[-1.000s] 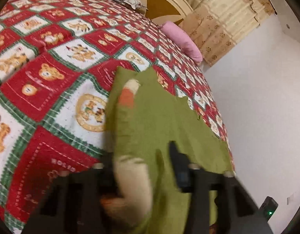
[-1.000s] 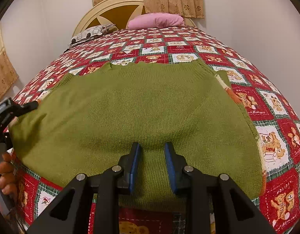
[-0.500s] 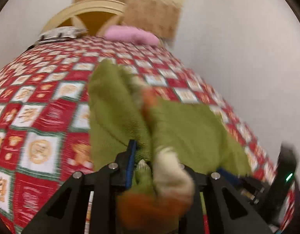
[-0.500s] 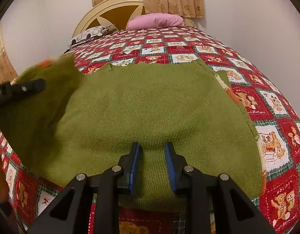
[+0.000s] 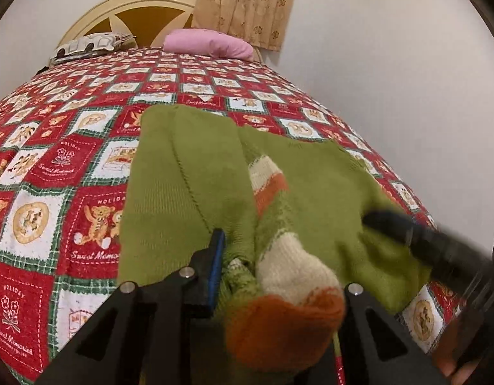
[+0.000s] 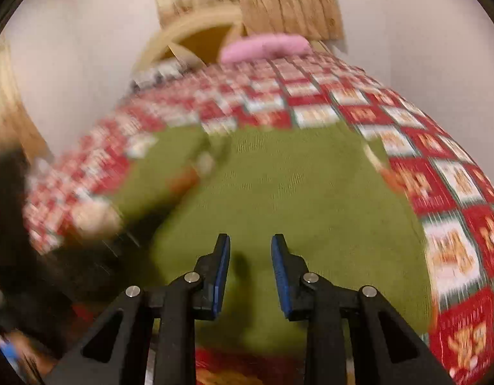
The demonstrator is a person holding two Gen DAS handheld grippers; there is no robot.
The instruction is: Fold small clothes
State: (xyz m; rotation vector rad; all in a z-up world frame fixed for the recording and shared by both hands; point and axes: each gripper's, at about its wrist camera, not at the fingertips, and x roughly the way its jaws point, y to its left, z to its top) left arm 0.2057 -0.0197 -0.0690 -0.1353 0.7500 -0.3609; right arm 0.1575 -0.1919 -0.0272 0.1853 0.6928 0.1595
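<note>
Green sweater (image 5: 183, 192): my left gripper (image 5: 279, 276) pinches its striped cuff (image 5: 288, 276) at lower centre, my right gripper (image 6: 250, 269) spread empty; risk of the cuff slipping and the fold bunching

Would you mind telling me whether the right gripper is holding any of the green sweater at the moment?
No, the right gripper is open, with bare gap between its blue pads, just above the green sweater.

One sweater (image 5: 189, 192) – one pillow (image 5: 208, 43), two grippers (image 6: 250, 269)

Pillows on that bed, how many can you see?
2: a pink pillow against the headboard, and a patterned white pillow to its left. Others may be hidden.
</note>
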